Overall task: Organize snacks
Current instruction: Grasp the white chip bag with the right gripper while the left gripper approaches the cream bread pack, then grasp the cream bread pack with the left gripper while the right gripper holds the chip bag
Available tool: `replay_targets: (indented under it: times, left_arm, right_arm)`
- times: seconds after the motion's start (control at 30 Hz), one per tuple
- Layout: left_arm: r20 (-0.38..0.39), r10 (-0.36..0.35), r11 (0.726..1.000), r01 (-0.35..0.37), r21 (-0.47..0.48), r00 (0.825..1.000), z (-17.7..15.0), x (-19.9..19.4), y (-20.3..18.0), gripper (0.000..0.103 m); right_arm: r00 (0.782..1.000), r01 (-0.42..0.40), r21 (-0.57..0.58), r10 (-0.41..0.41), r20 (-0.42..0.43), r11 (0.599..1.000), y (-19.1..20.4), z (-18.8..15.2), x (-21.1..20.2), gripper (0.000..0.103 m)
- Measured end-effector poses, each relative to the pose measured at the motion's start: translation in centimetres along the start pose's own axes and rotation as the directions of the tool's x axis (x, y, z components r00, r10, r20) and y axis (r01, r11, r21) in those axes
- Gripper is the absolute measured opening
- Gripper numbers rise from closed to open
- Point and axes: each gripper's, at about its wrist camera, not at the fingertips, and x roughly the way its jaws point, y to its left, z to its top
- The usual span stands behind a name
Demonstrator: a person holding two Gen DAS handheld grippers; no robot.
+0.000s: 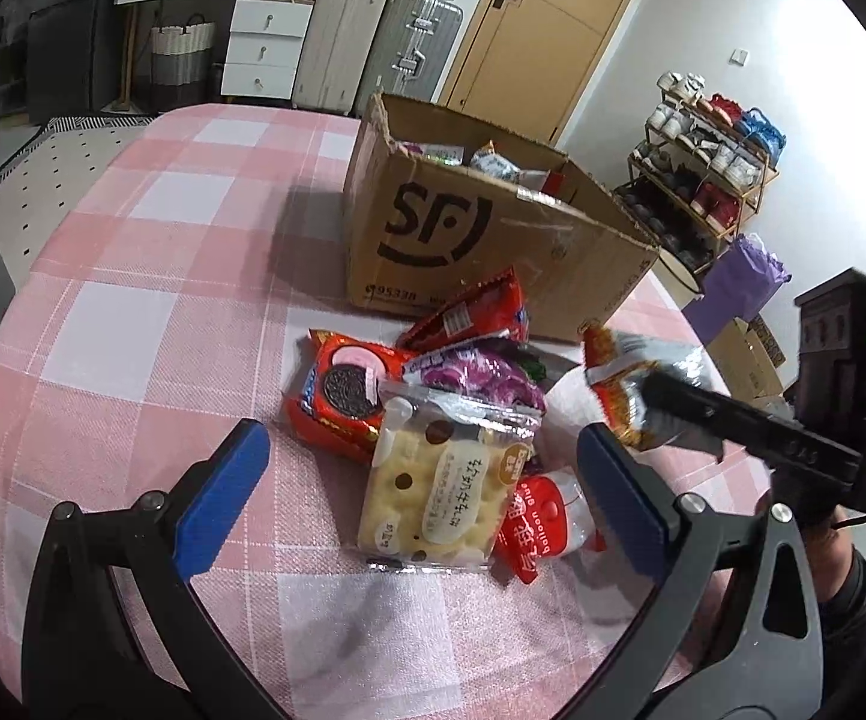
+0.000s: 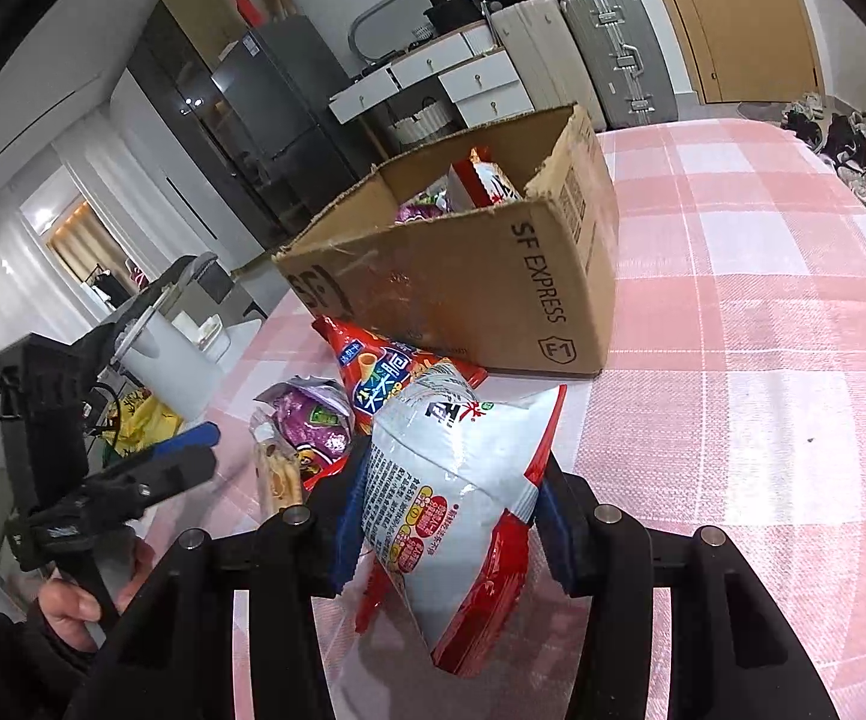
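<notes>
Blue-padded, the right tool (image 2: 442, 516) pinches a slick white-and-red snack bag (image 2: 457, 492) just above the counter (image 2: 763, 360) — it could slip out on the lift. The left tool (image 1: 420, 474) hangs spread over the snack pile (image 1: 433, 420); beyond, the cardboard box (image 2: 463, 276) is already crowded, so a careless drop may catch its rim.

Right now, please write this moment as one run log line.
right gripper: jaws shut on white-red snack bag | left gripper: jaws open over snack pile | cardboard box: open, snacks inside
</notes>
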Motion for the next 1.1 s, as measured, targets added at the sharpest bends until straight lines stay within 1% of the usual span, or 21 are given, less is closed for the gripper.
replay_targets:
  times: [0.23, 0.4, 0.6, 0.7, 0.77, 0.9, 0.93, 0.97, 1.03, 1.1]
  left_arm:
    - [-0.037, 0.010, 1.000, -0.010, 0.018, 0.999, -0.7, 1.3, -0.6, 0.102]
    - [-0.043, 0.022, 1.000, -0.022, -0.008, 0.999, -0.9, 1.9, -0.2, 0.102]
    - [-0.062, 0.032, 0.999, -0.032, -0.004, 0.998, -1.1, 2.9, 0.1, 0.101]
    - [-0.076, 0.036, 0.999, -0.036, 0.001, 0.996, -1.2, 3.4, 0.0, 0.094]
    - [-0.094, 0.031, 1.000, -0.031, -0.002, 0.995, -1.3, 3.7, -0.1, 0.084]
    - [-0.098, 0.025, 1.000, -0.025, 0.005, 0.995, -1.1, 3.6, -0.5, 0.072]
    - [-0.110, 0.024, 1.000, -0.024, 0.008, 0.994, -1.0, 3.8, -0.6, 0.066]
    - [-0.119, 0.021, 1.000, -0.020, 0.007, 0.993, -1.2, 3.9, -0.4, 0.057]
    - [-0.142, 0.010, 1.000, -0.011, -0.002, 0.990, -1.4, 4.3, -0.2, 0.056]
    - [-0.142, 0.002, 1.000, -0.004, -0.011, 0.990, -1.5, 4.3, -0.2, 0.056]
  right_arm:
    - [1.000, -0.009, 0.011, 0.008, 0.016, 1.000, -0.1, -0.4, -1.5, 0.049]
    - [1.000, -0.010, 0.019, 0.010, 0.025, 1.000, -0.3, -0.6, -1.9, 0.049]
    - [0.999, -0.016, 0.030, 0.015, 0.032, 0.999, -0.6, -0.8, -2.3, 0.049]
    - [0.999, -0.021, 0.036, 0.020, 0.031, 0.999, -0.8, -0.9, -2.4, 0.049]
    - [0.999, -0.023, 0.038, 0.022, 0.031, 0.999, -0.7, -1.0, -2.4, 0.049]
    - [0.999, -0.024, 0.040, 0.023, 0.033, 0.999, -0.9, -0.9, -2.4, 0.049]
    - [0.999, -0.025, 0.043, 0.024, 0.033, 0.999, -0.9, -0.9, -2.5, 0.049]
    - [0.999, -0.025, 0.044, 0.024, 0.035, 0.999, -0.9, -0.9, -2.5, 0.049]
    - [0.999, -0.027, 0.045, 0.025, 0.034, 0.999, -0.9, -0.9, -2.5, 0.049]
    - [0.999, -0.027, 0.042, 0.025, 0.036, 0.999, -0.8, -0.8, -2.5, 0.049]
